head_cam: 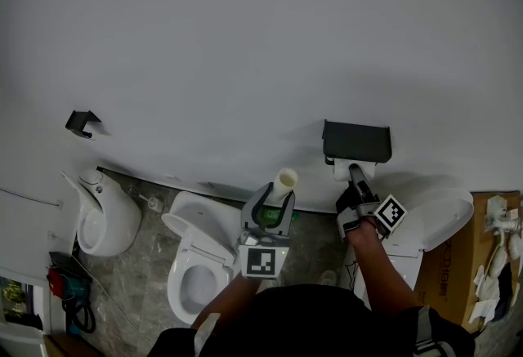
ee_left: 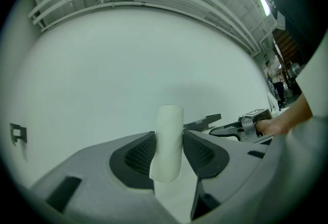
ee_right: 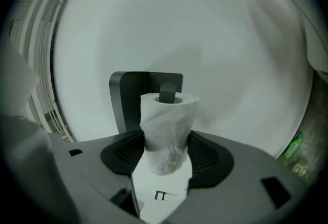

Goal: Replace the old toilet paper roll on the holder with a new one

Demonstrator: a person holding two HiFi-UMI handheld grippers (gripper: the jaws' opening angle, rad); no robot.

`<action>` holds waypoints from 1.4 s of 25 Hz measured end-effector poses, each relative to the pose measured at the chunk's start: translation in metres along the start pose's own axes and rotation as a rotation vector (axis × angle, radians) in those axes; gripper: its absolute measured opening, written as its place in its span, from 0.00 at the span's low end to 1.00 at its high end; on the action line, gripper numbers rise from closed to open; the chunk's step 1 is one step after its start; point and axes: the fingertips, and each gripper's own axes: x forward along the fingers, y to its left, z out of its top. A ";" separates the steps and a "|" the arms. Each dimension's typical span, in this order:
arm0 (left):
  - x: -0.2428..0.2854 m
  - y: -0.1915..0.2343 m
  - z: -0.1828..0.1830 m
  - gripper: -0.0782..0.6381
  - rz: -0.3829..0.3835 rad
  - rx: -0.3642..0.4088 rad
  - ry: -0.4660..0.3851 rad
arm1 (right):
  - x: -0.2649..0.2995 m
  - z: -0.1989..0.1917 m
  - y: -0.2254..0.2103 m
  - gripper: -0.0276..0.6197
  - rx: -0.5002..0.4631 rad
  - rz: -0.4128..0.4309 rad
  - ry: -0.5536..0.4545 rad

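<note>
My left gripper [head_cam: 274, 207] is shut on the old roll's bare cardboard tube [head_cam: 285, 183], held upright away from the wall. In the left gripper view the tube [ee_left: 168, 138] stands between both pads of the left gripper [ee_left: 168, 155]. My right gripper [head_cam: 357, 184] is shut on a new toilet paper roll [head_cam: 346, 171] right under the dark wall holder [head_cam: 356, 140]. In the right gripper view the white roll [ee_right: 166, 128] is squeezed between the pads of the right gripper [ee_right: 166, 152]. The holder's spindle [ee_right: 167, 92] shows in the roll's core hole, in front of the back plate [ee_right: 127, 100].
A white toilet [head_cam: 196, 265] with its seat down stands below my left gripper. Left of it are a white urinal-like bowl [head_cam: 106, 220] and a black wall hook [head_cam: 82, 122]. Another white lid [head_cam: 437, 216] and a cardboard box [head_cam: 482, 257] lie to the right. A green bottle [ee_right: 293, 147] sits low by the wall.
</note>
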 end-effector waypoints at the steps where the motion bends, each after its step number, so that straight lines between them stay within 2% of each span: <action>1: -0.002 0.000 0.000 0.34 0.001 -0.001 0.000 | -0.001 -0.002 0.001 0.44 0.007 0.000 -0.001; 12: -0.010 -0.003 -0.005 0.34 -0.026 0.012 0.025 | -0.003 -0.003 -0.005 0.44 0.055 -0.019 -0.035; 15: -0.010 -0.004 -0.007 0.34 -0.026 0.002 0.029 | -0.005 -0.004 -0.007 0.50 0.068 -0.023 -0.041; 19: -0.011 -0.005 -0.007 0.34 -0.029 -0.003 0.035 | -0.013 -0.005 -0.004 0.53 0.040 -0.026 -0.040; 24: -0.009 -0.010 -0.008 0.34 -0.043 -0.002 0.035 | -0.024 -0.005 0.004 0.54 -0.040 -0.018 -0.030; 27: -0.006 -0.017 -0.008 0.34 -0.054 -0.003 0.037 | -0.032 -0.005 0.012 0.55 -0.120 -0.024 -0.017; 29: -0.004 -0.021 -0.008 0.34 -0.061 -0.010 0.038 | -0.039 -0.003 0.015 0.55 -0.208 -0.047 -0.007; 35: 0.001 -0.028 -0.009 0.34 -0.072 -0.024 0.042 | -0.055 0.003 0.034 0.55 -0.627 -0.072 0.029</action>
